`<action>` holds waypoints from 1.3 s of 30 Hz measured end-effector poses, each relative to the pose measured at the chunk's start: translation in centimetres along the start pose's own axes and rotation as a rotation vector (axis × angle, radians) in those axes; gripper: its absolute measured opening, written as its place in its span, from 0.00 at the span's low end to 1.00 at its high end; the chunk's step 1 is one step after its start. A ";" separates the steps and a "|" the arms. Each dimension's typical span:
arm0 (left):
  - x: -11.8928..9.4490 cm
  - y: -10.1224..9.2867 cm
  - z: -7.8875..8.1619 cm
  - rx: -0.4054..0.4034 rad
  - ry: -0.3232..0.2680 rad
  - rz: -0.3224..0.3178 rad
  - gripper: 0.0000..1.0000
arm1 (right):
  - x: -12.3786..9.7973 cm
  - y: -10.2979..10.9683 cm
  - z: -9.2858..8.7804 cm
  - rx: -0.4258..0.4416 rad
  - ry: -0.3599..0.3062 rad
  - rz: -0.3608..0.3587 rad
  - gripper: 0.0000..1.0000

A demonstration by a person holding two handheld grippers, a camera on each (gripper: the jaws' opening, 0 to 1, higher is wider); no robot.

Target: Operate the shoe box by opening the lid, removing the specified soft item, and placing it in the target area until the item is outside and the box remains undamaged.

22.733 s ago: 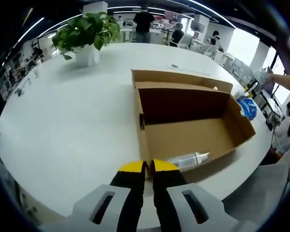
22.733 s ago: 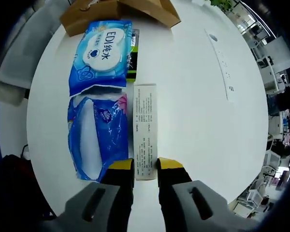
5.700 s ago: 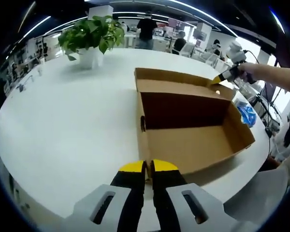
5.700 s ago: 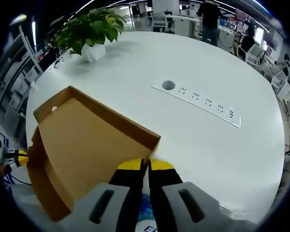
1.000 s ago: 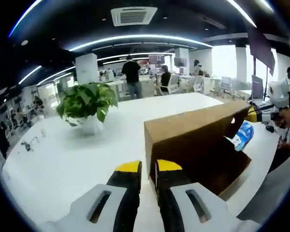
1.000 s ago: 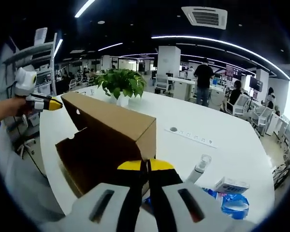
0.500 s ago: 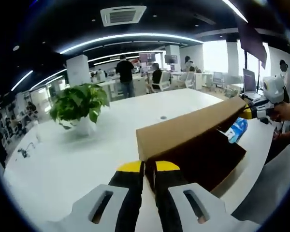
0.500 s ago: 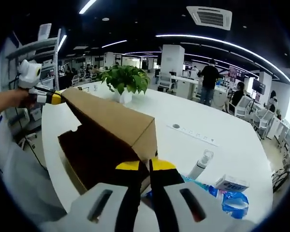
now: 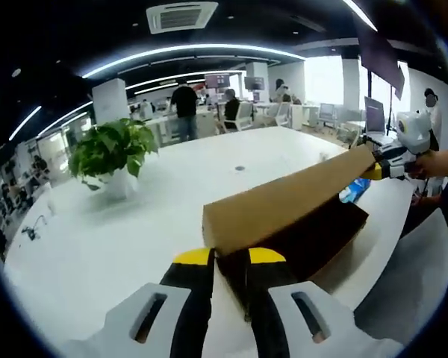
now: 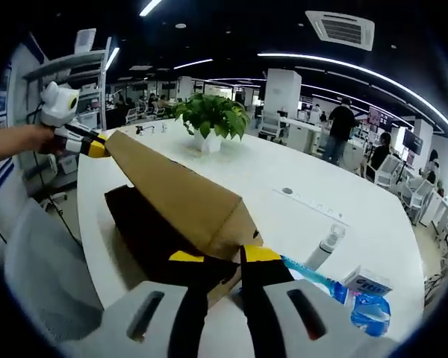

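You are at a large white table [image 9: 97, 246] in an open office lit by curved ceiling lights, with a potted plant [image 9: 108, 153] standing in the left middle of the left gripper view and people at desks far behind it. The cardboard shoe box [image 9: 299, 224] lies across the centre of that view, its lid [image 9: 284, 198] tilted down over the dark inside and nearly closed. Your left gripper [image 9: 228, 257] rises at the bottom centre, jaws a narrow gap apart at the near corner of the lid; whether they pinch the cardboard you cannot tell. At the right edge your right gripper [image 9: 373, 170] touches the far corner of the lid. In the right gripper view its jaws sit slightly parted at the bottom centre, right at the lid's corner, grip unclear. To the lower right of the box lie a white bottle [image 10: 322, 250], a small white carton [image 10: 364, 281] and blue soft packs [image 10: 369, 307] on the table.
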State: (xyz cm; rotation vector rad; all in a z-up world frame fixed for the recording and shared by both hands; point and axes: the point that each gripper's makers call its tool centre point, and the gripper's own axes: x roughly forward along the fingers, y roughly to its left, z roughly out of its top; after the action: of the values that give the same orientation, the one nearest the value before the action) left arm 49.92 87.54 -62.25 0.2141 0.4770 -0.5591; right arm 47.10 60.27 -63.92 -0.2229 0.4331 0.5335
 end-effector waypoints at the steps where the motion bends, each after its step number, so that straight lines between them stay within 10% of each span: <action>1: 0.0 -0.2 -0.3 0.007 0.006 -0.005 0.15 | -0.1 0.4 -0.3 -0.013 0.004 0.014 0.18; 39: 1.9 -3.1 -9.5 0.008 0.215 -0.107 0.31 | 1.2 4.7 -7.1 -0.003 0.150 0.158 0.41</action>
State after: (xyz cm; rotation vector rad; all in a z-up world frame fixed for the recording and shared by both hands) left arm 46.07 87.11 -71.61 0.2588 0.6976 -0.6461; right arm 43.10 62.52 -71.20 -0.2340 0.5988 0.6749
